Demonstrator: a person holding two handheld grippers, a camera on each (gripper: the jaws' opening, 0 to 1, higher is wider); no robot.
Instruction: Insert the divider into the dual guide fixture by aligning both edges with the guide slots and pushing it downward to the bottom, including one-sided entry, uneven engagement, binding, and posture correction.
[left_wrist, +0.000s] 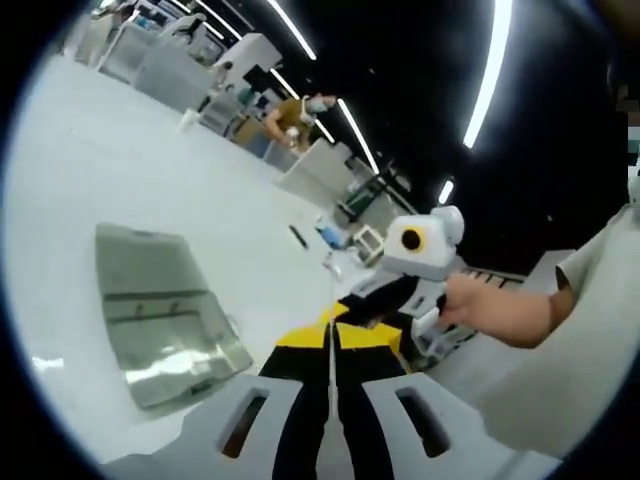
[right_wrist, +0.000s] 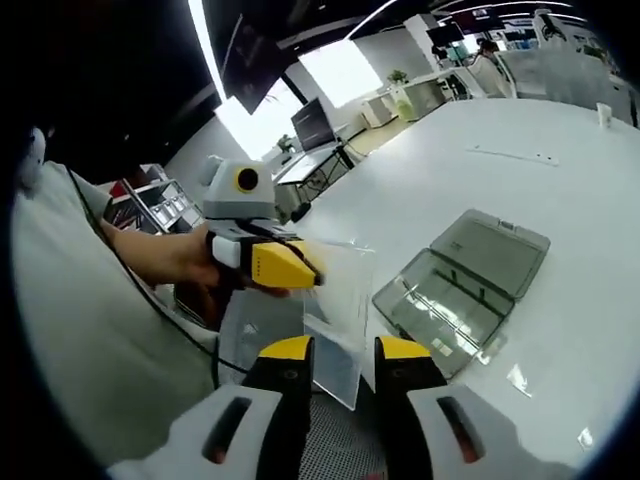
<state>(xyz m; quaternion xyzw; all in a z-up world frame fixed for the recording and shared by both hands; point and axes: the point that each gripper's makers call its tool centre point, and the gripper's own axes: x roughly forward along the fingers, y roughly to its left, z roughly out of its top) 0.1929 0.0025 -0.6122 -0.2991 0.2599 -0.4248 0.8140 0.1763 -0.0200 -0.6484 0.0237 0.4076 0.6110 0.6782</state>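
The divider (right_wrist: 335, 300) is a thin clear plastic sheet held in the air above the white table. My left gripper (right_wrist: 300, 270) is shut on its upper edge, a hand behind it. In the left gripper view the sheet shows edge-on as a pale line between my left gripper's (left_wrist: 332, 335) closed yellow tips. My right gripper (right_wrist: 345, 352) is open, its jaws standing either side of the sheet's lower corner. The right gripper (left_wrist: 395, 295) also shows just beyond the left jaws. The guide fixture (right_wrist: 460, 280), a clear open case, lies flat on the table to the right; the fixture (left_wrist: 160, 310) lies to the left.
The white table (right_wrist: 560, 150) stretches wide around the fixture. A person's hand (left_wrist: 500, 310) and pale sleeve (left_wrist: 590, 330) are close by at the right. Small items (left_wrist: 335, 238) sit at the far table edge, with desks and screens (right_wrist: 315, 125) beyond.
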